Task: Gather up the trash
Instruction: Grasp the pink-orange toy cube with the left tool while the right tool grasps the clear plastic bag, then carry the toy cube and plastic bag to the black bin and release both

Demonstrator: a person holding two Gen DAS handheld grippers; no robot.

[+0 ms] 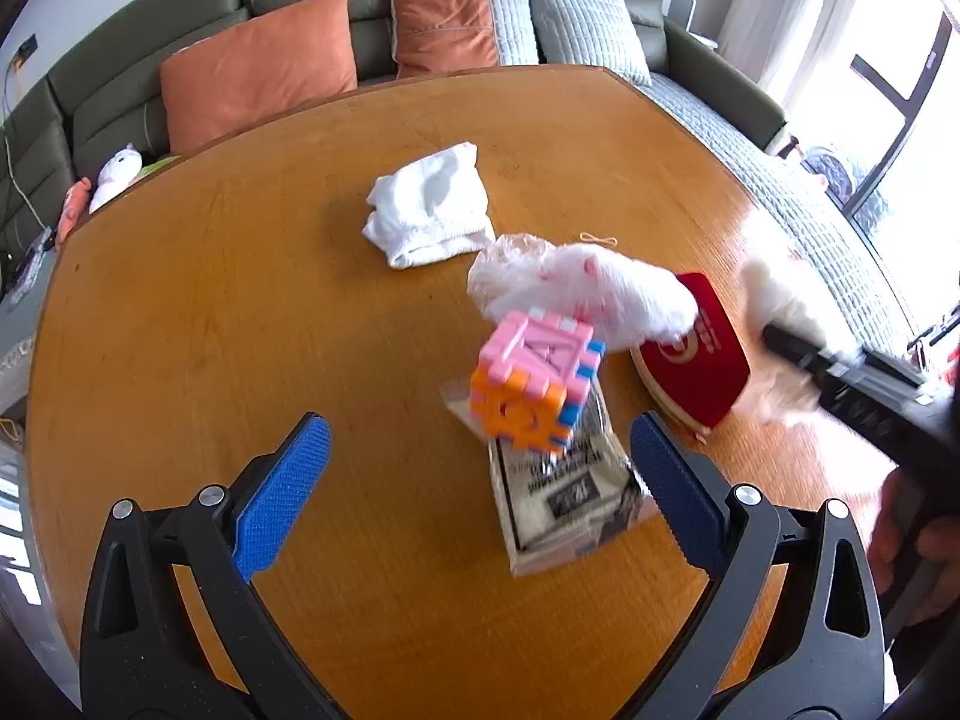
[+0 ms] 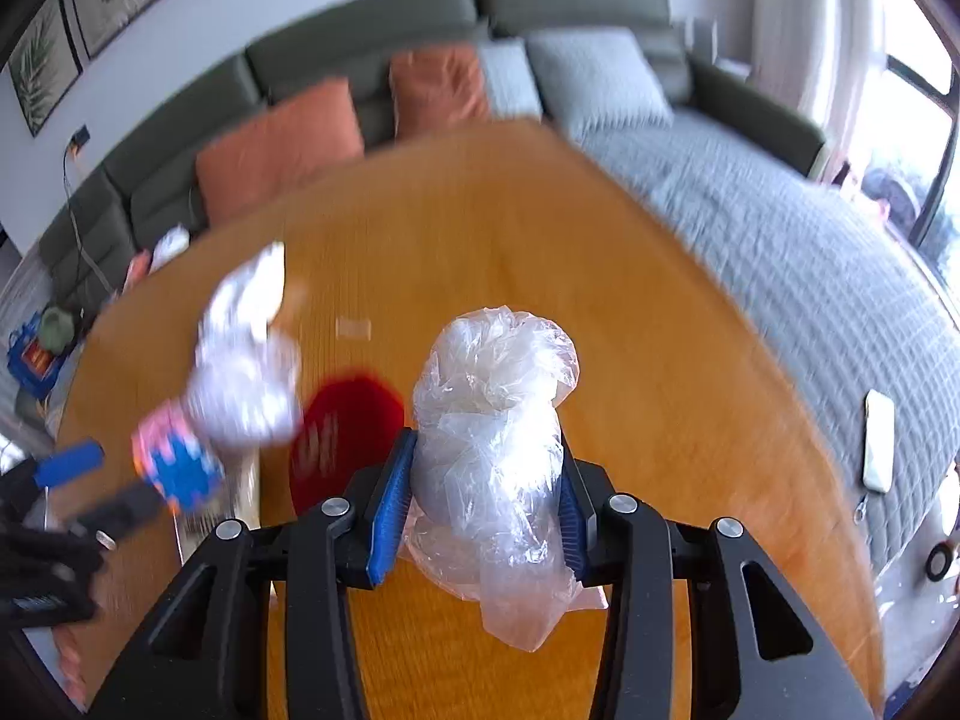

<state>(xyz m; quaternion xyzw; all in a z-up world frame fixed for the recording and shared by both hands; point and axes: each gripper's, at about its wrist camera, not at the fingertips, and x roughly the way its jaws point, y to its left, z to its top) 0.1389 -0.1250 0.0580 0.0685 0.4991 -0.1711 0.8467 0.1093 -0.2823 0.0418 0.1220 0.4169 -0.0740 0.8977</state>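
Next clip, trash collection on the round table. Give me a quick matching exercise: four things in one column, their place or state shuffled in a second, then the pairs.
Things:
1. clear plastic bag
2. toy cube
3. white cloth
4. left gripper

Place or state:
A. folded on the table, towards the sofa side
B. fingers wide apart, nothing between them
C. pinched between the right gripper fingers
D. pink and orange, over a printed packet

Pairs: 1-C, 2-D, 3-A, 4-B

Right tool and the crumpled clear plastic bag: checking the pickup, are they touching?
Touching. The right wrist view shows the right tool with both blue pads pressed against the crumpled clear plastic bag, which bulges above and below them.
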